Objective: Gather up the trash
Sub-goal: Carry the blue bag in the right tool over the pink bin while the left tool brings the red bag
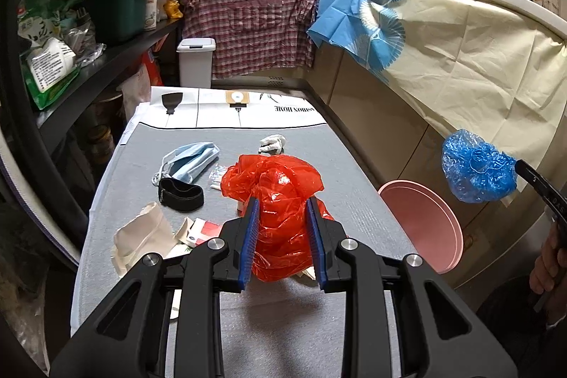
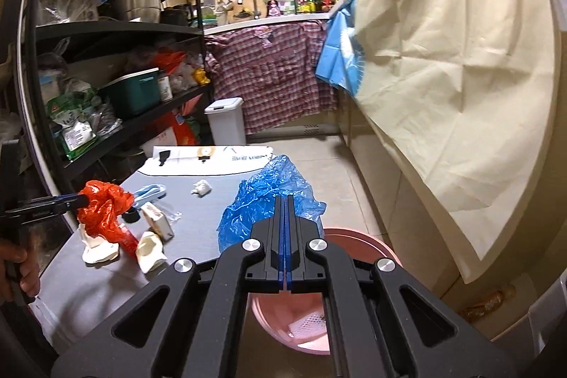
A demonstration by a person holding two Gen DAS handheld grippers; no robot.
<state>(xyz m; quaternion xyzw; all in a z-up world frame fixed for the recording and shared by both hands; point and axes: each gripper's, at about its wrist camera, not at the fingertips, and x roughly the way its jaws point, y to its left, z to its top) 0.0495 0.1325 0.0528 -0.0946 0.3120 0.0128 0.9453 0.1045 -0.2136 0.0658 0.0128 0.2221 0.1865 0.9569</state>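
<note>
- Trash is split 3 ways: your right gripper is clamped tight on the crinkly blue plastic cover, held up just above the pink basin.
- Your left gripper is pinching the red plastic bag over the table beside the basin.
- Thin film like that clings to pads, so the blue one may stick or drift past the rim when you let go.
- The limp face mask, crumpled tissue and floppy paper bits lie farther from the basin, on the table, not yet collected.
</note>
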